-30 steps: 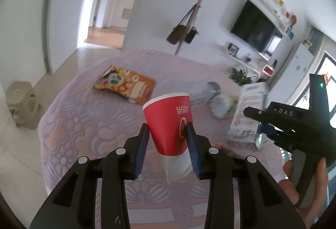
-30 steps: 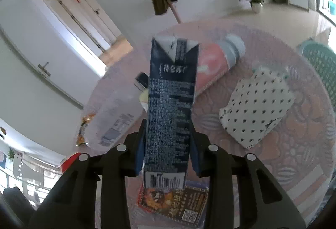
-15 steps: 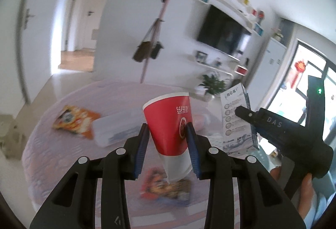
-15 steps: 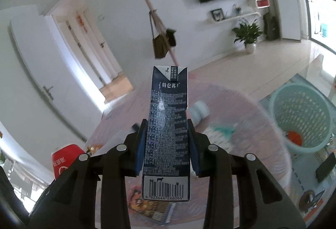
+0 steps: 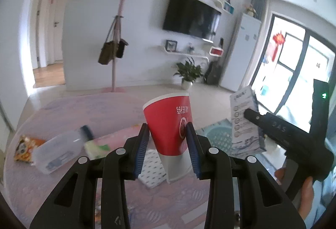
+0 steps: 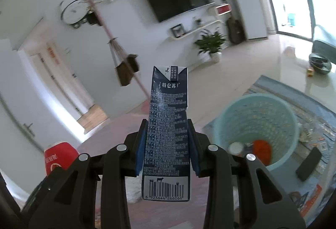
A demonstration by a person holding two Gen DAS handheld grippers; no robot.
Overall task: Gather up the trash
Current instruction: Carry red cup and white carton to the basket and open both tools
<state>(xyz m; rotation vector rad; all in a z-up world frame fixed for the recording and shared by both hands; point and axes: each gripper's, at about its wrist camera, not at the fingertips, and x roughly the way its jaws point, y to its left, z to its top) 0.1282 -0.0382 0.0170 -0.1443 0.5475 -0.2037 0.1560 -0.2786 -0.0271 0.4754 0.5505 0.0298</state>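
Left gripper [image 5: 168, 150] jaws clamp tapered red paper cup [image 5: 169, 126] above table edge | right gripper [image 6: 167, 148] jaws clamp tall dark-blue milk carton [image 6: 167, 134], lifted clear for dropping | pale-green plastic basket [image 6: 255, 106] on floor beside table

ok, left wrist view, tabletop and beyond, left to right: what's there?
snack bag → clear bottle → green packet → red cup in the left gripper → basket → carton in the right gripper
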